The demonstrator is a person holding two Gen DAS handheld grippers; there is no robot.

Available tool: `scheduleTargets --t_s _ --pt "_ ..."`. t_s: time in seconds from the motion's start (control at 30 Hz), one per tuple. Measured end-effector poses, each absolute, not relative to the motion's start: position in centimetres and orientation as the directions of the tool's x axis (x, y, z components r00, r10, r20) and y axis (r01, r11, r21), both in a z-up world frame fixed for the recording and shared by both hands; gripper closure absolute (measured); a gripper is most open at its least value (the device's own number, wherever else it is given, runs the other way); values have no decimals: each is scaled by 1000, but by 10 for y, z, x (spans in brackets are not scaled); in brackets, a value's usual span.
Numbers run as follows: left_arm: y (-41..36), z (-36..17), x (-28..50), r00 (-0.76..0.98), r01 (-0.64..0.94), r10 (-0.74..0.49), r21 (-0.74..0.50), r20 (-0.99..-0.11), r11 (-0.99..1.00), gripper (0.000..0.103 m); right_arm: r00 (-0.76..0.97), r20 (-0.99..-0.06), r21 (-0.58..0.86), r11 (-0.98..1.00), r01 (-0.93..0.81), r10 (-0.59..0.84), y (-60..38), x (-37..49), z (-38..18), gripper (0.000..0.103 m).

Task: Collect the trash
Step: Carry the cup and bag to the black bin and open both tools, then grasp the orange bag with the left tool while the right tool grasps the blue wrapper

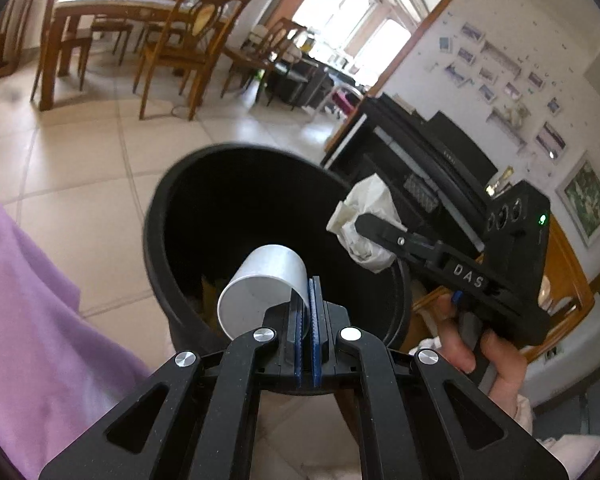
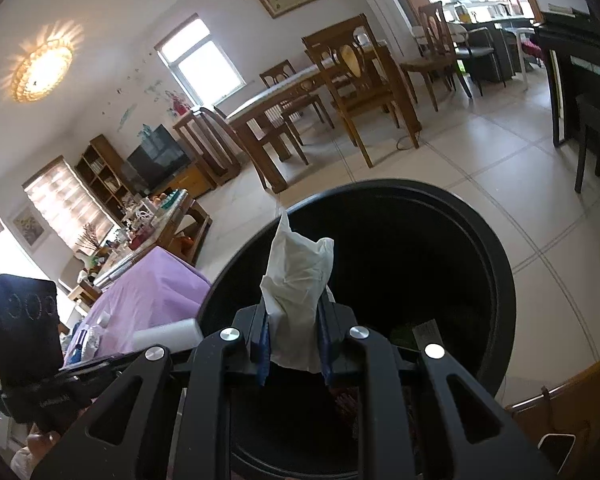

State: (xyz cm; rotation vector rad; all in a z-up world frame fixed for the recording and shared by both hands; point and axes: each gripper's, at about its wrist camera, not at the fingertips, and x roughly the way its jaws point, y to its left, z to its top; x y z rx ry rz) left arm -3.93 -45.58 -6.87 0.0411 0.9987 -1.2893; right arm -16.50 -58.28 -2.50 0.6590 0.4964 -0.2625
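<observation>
My left gripper (image 1: 309, 312) pinches the wall of a white paper cup (image 1: 260, 284) with its pads pressed nearly together, holding it over the open mouth of the black trash bin (image 1: 236, 200). My right gripper (image 2: 294, 336) clamps a crumpled white tissue (image 2: 300, 280) above the same bin. A purple cloth (image 1: 32, 320) lies just beside the bin, with the black piano (image 1: 432, 148) close behind and the wooden dining chairs (image 1: 188, 44) well apart across the tiled floor (image 1: 80, 152).

You see a pale tiled floor (image 1: 80, 168) carrying the black trash bin (image 1: 188, 216), a wooden dining table (image 1: 112, 4) with its chairs (image 1: 184, 48), and a purple-covered table (image 2: 156, 288) beside the bin.
</observation>
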Motion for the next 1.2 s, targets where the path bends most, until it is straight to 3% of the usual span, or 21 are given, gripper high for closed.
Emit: scheduleTargets --t_s 0.23,0.27,0.33,0.37,0.4,0.43,0.47,0.53,0.73,0.97,1.2 --pt "-478 -83 -44 -64 812 -736 -463 -674 354 98 839 -539 525 748 406 -77 -585 -168 -34 81" --pt "-477 -84 -46 -53 815 -734 -455 -677 360 93 835 -544 522 747 413 -82 -587 -166 -34 80" --pt "-476 -82 -48 -37 818 -725 -437 -688 373 67 829 -553 518 745 419 -82 -588 -163 -34 80" --pt "-472 -80 -49 -25 819 -725 -430 -689 381 39 828 -555 518 745 420 -80 -588 -165 -35 79" --pt "-466 -75 -51 11 821 -729 -410 -685 397 23 826 -559 515 747 421 -80 -587 -166 -35 77" --pt "-461 -70 -53 46 827 -737 -389 -674 407 21 822 -564 509 750 422 -80 -586 -165 -34 64" --pt "-456 -65 -54 58 832 -742 -378 -668 406 20 822 -564 509 750 422 -79 -585 -165 -34 40" --pt "-446 -54 -56 65 832 -750 -379 -659 405 20 830 -552 517 746 420 -84 -583 -166 -31 24" --pt "-363 -25 -54 148 802 -771 -381 -620 460 20 831 -551 497 769 401 -78 -571 -151 -17 23" --pt "-201 1 -35 391 654 -704 -359 -594 666 20 837 -544 420 880 223 48 -487 -82 15 22" --pt "-21 14 -17 666 342 -399 -217 -630 914 20 770 -558 343 931 -124 308 -335 -1 42 22"
